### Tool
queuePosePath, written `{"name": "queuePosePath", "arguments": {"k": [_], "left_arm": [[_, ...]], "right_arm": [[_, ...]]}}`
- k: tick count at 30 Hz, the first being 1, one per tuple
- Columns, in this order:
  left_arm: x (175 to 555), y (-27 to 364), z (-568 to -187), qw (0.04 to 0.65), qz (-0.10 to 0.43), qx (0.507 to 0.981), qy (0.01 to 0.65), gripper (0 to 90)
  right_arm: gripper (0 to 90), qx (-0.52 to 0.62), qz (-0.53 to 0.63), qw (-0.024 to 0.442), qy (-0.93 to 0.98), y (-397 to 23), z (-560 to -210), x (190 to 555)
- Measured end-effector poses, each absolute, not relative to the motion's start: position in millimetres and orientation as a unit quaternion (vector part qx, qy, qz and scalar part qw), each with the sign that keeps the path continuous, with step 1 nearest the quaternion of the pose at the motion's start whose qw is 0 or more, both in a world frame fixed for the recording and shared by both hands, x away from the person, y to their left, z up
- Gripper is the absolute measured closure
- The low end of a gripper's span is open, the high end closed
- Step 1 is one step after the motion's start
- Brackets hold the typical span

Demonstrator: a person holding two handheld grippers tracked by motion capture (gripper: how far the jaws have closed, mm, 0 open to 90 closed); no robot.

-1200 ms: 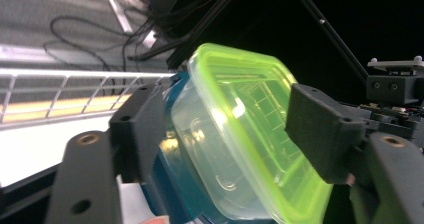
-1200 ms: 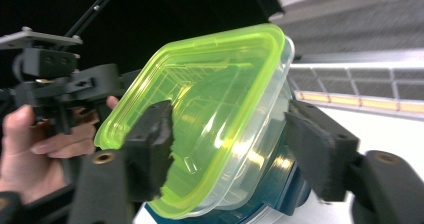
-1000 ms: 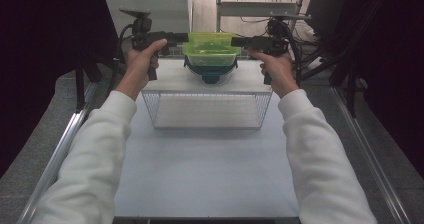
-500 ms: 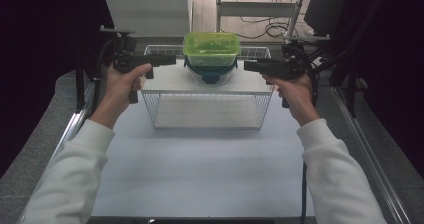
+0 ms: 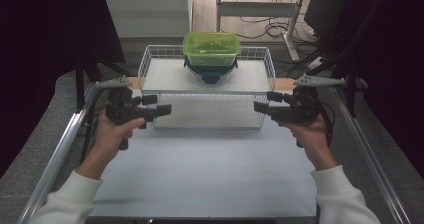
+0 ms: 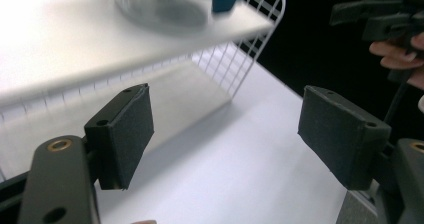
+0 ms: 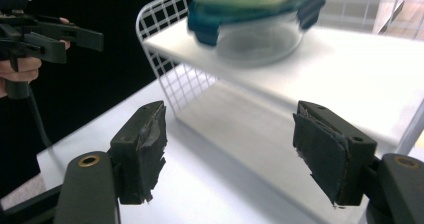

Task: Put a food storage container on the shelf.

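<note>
A green-lidded container (image 5: 211, 48) sits stacked on a teal-lidded glass bowl (image 5: 210, 73), both on the top board of a white wire rack (image 5: 160, 76) at the table's far middle. My left gripper (image 5: 159, 104) hovers in front of the rack's left end, open, with nothing between its pads (image 6: 125, 134). My right gripper (image 5: 265, 102) hovers at the rack's right end, also open and empty, its pads (image 7: 325, 154) worn. The two point toward each other. The glass bowl (image 7: 260, 39) looks blurred in the right gripper view, as does the bowl (image 6: 160, 6) in the left gripper view.
A white table top (image 5: 210, 169) spreads between my forearms. Metal rails (image 5: 55, 159) run along both sides. Dark curtains flank the table. Cables and a desk frame (image 5: 260, 9) stand on the floor behind the rack.
Both grippers were at the sides of the green container on the rack. They have drawn apart, back toward me and lower. The stacked containers stay on the rack.
</note>
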State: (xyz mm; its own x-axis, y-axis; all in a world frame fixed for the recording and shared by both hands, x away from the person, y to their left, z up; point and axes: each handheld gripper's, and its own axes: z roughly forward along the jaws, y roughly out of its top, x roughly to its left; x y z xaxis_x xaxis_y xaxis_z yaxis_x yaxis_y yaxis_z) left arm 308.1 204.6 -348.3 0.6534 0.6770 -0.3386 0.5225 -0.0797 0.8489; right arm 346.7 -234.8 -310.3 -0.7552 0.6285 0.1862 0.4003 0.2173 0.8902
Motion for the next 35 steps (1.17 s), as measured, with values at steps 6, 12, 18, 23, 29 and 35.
{"name": "queuePosePath", "arguments": {"k": [6, 12, 18, 23, 29, 35], "left_arm": [[286.5, 206.9, -400.9, 0.505, 0.068, 0.749, 0.423, 21.3], [275.9, 206.4, -437.3, 0.485, 0.059, 0.758, 0.432, 21.4], [277.2, 206.3, -471.9, 0.447, 0.063, 0.772, 0.449, 21.4], [275.3, 208.8, -476.8, 0.450, 0.056, 0.766, 0.455, 21.6], [275.4, 209.8, -476.9, 0.450, 0.067, 0.766, 0.455, 21.5], [282.7, 205.3, -487.8, 0.417, 0.092, 0.783, 0.452, 19.8]], "right_arm": [[29.0, 0.334, 0.519, 0.100, 0.780, -246.4, -352.7, 325.4], [28.0, 0.348, 0.476, 0.101, 0.802, -261.9, -403.3, 320.8], [26.6, 0.364, 0.449, 0.084, 0.812, -270.3, -438.5, 319.2], [25.8, 0.367, 0.443, 0.086, 0.814, -271.2, -444.1, 319.6], [24.6, 0.372, 0.454, 0.099, 0.804, -276.0, -440.4, 318.3], [17.6, 0.378, 0.457, 0.106, 0.798, -279.1, -444.3, 321.8]]}}
